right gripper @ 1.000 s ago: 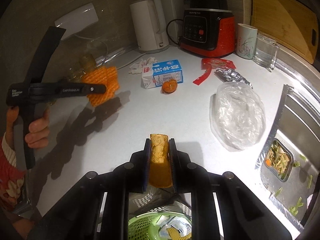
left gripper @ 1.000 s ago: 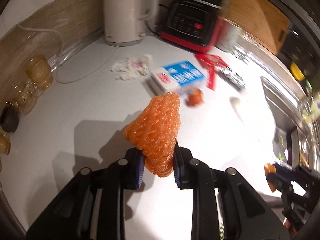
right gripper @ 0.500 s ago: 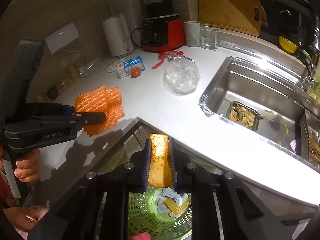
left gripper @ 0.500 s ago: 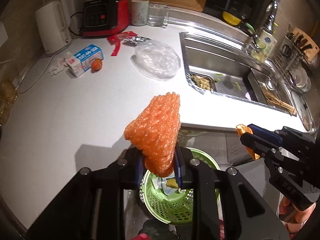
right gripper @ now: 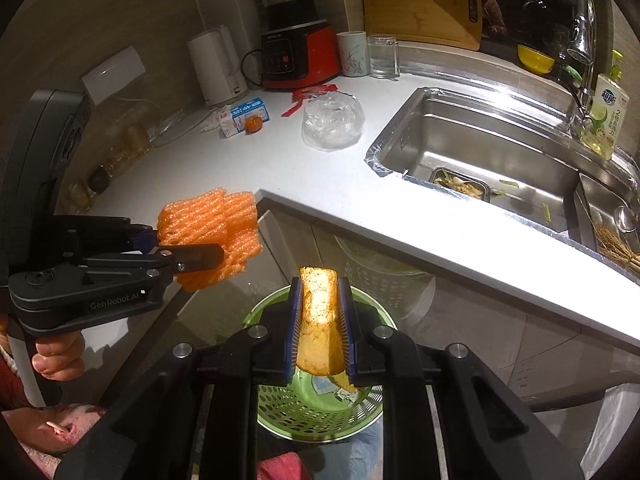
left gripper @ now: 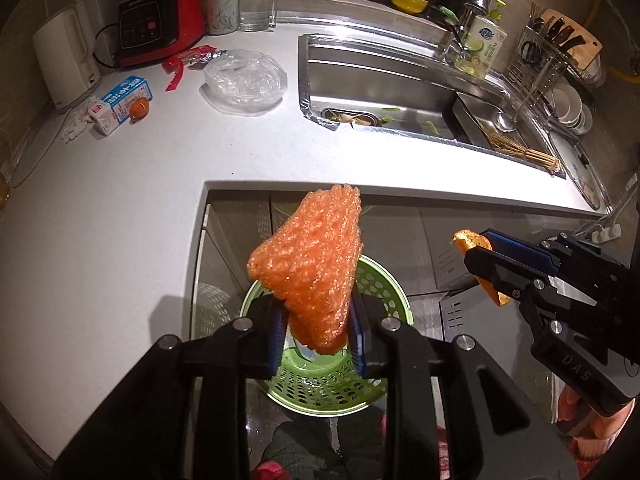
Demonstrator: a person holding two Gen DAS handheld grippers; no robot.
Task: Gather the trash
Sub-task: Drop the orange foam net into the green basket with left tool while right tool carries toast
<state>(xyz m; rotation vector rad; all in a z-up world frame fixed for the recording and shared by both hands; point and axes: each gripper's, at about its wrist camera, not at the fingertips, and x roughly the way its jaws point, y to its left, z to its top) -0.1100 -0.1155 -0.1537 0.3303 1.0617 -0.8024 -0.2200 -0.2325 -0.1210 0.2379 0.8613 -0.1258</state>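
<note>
White countertop (left gripper: 120, 200) wraps the corner above a perforated green basket (right gripper: 320, 412). Left gripper (left gripper: 316, 336) clamps an orange foam net (left gripper: 312, 264), bubbly and folded, over the basket. Right gripper (right gripper: 320, 336) pinches a yellow-orange peel strip (right gripper: 320, 320) directly above the basket.

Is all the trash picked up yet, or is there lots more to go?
Some scraps already lie in the green basket. In hand: the left gripper holds orange foam netting, the right gripper a yellow peel, both above the basket. Left on the counter: milk carton, red wrapper, plastic bag.
</note>
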